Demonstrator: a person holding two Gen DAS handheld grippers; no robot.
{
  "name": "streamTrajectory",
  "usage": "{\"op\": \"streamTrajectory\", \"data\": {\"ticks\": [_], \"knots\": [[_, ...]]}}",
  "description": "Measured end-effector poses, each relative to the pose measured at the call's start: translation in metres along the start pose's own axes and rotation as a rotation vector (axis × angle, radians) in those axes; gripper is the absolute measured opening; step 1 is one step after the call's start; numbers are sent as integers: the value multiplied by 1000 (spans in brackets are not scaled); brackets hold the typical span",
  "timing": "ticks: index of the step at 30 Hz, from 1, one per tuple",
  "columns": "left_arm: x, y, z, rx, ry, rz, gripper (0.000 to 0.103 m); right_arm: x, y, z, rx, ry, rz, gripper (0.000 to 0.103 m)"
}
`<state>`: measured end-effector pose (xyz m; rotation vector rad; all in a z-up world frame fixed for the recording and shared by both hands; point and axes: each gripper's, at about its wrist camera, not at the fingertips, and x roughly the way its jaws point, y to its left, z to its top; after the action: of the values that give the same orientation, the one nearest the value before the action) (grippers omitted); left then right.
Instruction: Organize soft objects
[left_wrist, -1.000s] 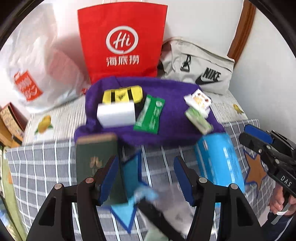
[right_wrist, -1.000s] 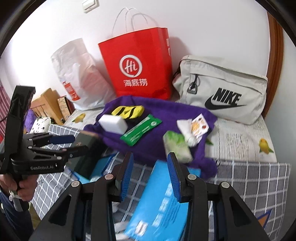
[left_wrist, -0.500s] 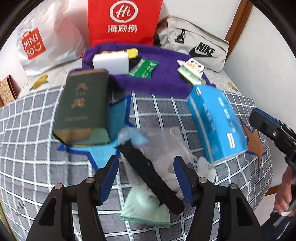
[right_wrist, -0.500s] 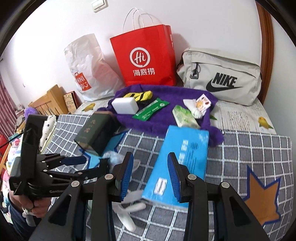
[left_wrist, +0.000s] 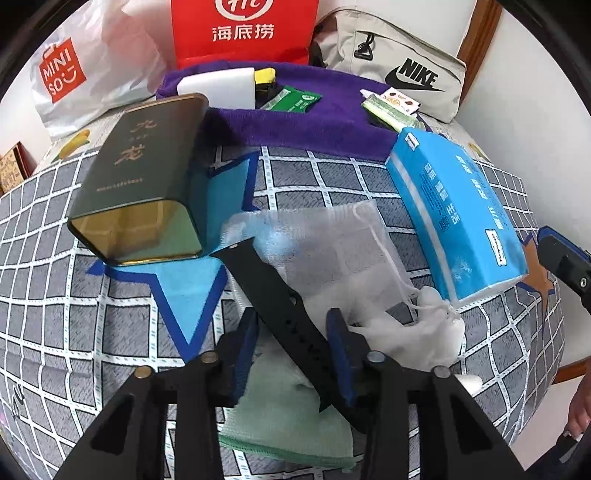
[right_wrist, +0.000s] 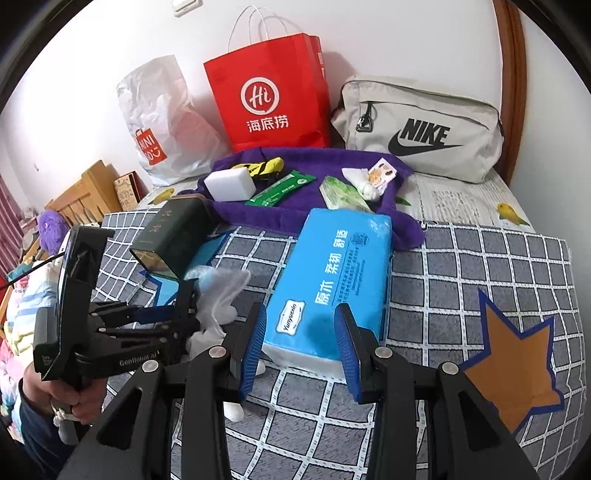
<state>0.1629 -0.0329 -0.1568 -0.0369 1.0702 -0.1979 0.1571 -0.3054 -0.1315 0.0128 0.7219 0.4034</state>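
- Straddling the black watch strap (left_wrist: 284, 314), the left gripper (left_wrist: 291, 354) has its jaws spread, not pinching.
- Hovering spread before the blue tissue pack (right_wrist: 332, 284) is the right gripper (right_wrist: 300, 347).

You are working in a home bedroom.
A checked bedspread (right_wrist: 480, 258) is covering the bed, with shopping bags (right_wrist: 269, 92) leaning against the wall.

Between my left fingers a matt black rubbery strap (left_wrist: 280, 306) over sheer white mesh pouch (left_wrist: 332, 251), soft mint cloth (left_wrist: 284, 417) beneath, glossy plastic-wrapped blue tissue pack (right_wrist: 332, 280) ahead of my right fingers, shiny dark metal tin (left_wrist: 144, 177), woven checked bedcover (right_wrist: 480, 266).
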Motion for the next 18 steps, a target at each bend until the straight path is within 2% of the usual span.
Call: {"op": "streamTrajectory", "data": {"ticks": [4,12,18], "knots": [[-9,10,2,0,-12,-3,22,0,3,-1,-4,-4,4,39],[-6,23,-7,-35,-22,-23,24,6,15,-1,-32,12,20,39],[-4,33,-11,-85,-44,-88,27,11,18,-4,-36,25,12,39]]}}
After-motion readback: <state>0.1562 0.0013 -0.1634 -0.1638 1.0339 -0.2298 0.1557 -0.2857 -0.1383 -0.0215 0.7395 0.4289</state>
